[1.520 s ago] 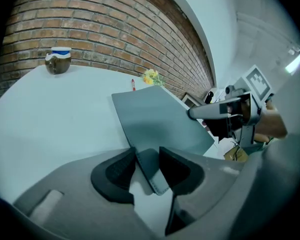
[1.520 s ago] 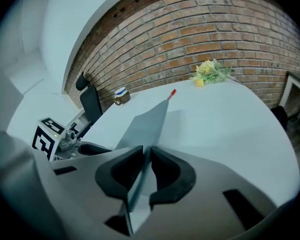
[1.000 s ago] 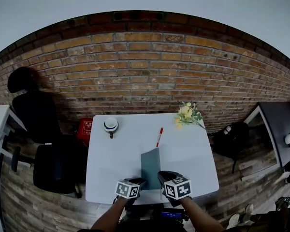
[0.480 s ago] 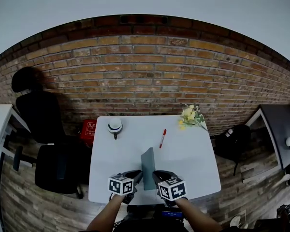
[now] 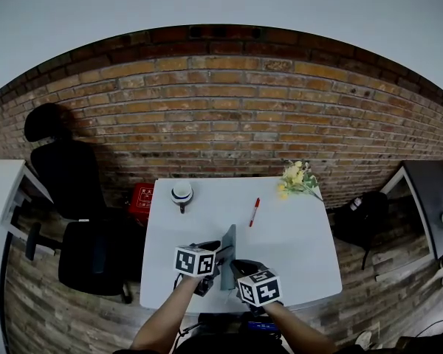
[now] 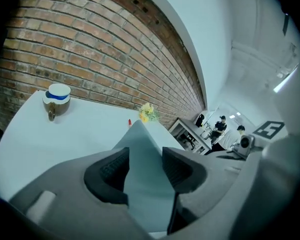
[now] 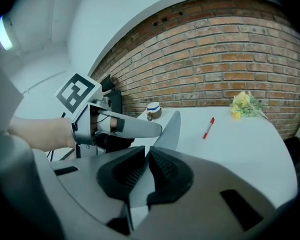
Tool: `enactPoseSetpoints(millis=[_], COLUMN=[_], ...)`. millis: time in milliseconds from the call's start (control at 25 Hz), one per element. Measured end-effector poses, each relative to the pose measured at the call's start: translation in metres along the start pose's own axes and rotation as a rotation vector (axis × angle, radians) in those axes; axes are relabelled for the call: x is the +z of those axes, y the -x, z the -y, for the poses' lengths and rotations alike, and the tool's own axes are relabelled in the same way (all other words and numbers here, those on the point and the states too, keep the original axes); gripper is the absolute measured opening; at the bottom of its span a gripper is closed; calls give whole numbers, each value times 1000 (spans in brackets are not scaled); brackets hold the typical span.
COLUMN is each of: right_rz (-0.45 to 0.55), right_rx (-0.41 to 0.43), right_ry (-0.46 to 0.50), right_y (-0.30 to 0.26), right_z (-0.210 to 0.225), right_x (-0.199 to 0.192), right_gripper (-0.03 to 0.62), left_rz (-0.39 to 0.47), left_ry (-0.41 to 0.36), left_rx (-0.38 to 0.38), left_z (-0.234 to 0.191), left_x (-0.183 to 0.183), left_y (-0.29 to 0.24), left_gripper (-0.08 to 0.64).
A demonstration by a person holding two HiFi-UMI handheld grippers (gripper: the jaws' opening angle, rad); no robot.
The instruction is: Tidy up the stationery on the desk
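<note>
A grey-blue notebook (image 5: 227, 255) stands tilted up on edge over the near part of the white desk (image 5: 295, 249). My right gripper (image 5: 237, 268) is shut on its lower edge; in the right gripper view the pads (image 7: 162, 169) pinch the thin cover (image 7: 169, 129). My left gripper (image 5: 215, 251) is higher, at the book's left side. Its jaws have just been opening and stand wide, with the notebook (image 6: 145, 184) between them and one finger (image 7: 135, 126) lying along the cover. A red pen (image 5: 254, 212) lies farther back on the desk.
A mug (image 5: 181, 194) sits at the desk's far left and a yellow flower sprig (image 5: 298, 179) at the far right corner. A black office chair (image 5: 88, 249) and a red box (image 5: 140, 198) are left of the desk, a dark backpack (image 5: 358, 216) to the right. A brick wall lies behind.
The notebook has swung from lying flat to standing nearly edge-on. My left gripper has risen along its left side; the right gripper has shifted a little left at the near edge.
</note>
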State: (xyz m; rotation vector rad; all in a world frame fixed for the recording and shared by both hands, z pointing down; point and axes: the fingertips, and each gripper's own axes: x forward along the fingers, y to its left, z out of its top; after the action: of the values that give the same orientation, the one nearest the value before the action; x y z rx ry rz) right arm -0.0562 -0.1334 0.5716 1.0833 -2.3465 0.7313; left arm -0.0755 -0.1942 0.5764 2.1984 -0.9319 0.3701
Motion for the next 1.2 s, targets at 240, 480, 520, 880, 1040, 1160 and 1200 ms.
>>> enactPoseSetpoints(millis=[240,480,520,880,1040,1160,1200], right_rz=[6,3,3,21,20,21,22], right_rx=[21,39,44,86,67,56,52], right_ry=[9,38,38,51,46,34,30], right_y=[-4,-11,-12,-11,-8,-4,-2], right_z=[-10,-23,-24,-25,-14,-3,1], right_x=[1,1,2,5,4,3,3], right_gripper=[32,28,28,8,8,8,8], left_rz=[-26,-128,-142,-119,-92,-79,-77], left_ry=[45,45,42,165,202,234,238], left_rx=[-19,69,81,93,111,115,118], left_z=[0,-11,-12,-20,-24,-24,-24], left_x=[8,-5,-7,-9,-8,-9,-9], left_y=[-3,-15,-16,-13,-8,-4,-4], left_gripper=[203,224,224,166,142,109,99])
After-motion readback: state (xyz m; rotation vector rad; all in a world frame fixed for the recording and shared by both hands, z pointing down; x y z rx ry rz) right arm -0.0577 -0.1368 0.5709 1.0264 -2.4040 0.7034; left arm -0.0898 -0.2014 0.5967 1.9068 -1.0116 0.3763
